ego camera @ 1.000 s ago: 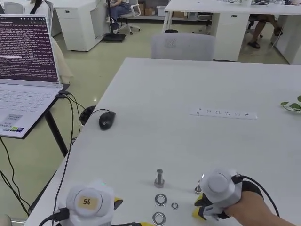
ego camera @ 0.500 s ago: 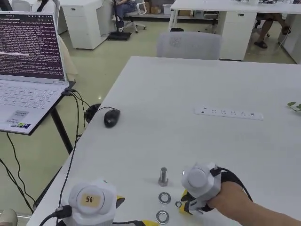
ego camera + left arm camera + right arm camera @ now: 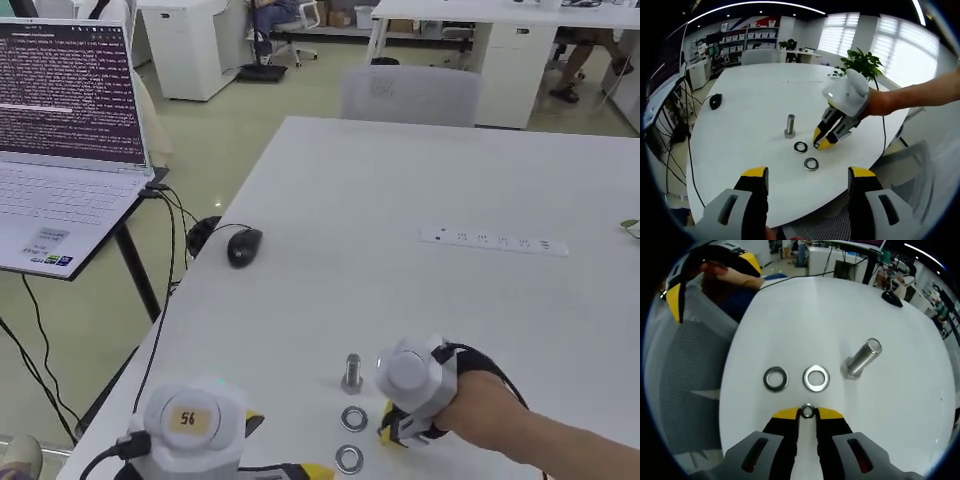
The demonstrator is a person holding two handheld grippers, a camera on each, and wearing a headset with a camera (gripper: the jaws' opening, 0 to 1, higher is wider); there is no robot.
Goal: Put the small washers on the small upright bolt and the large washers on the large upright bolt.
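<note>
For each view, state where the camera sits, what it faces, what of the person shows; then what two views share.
Head view: on the headset, facing forward and down at the table; forearm behind the right gripper.
Left gripper view: on the left gripper, facing along its open jaws toward the large bolt; same forearm.
Right gripper view: on the right gripper, facing the small washer between its jaws; a hand.
Shared: both gripper views show two large washers.

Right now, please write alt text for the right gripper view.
The right tongs pinch a small washer at their yellow tips. Beyond lie two large washers side by side and a large bolt upright on the white table.
</note>
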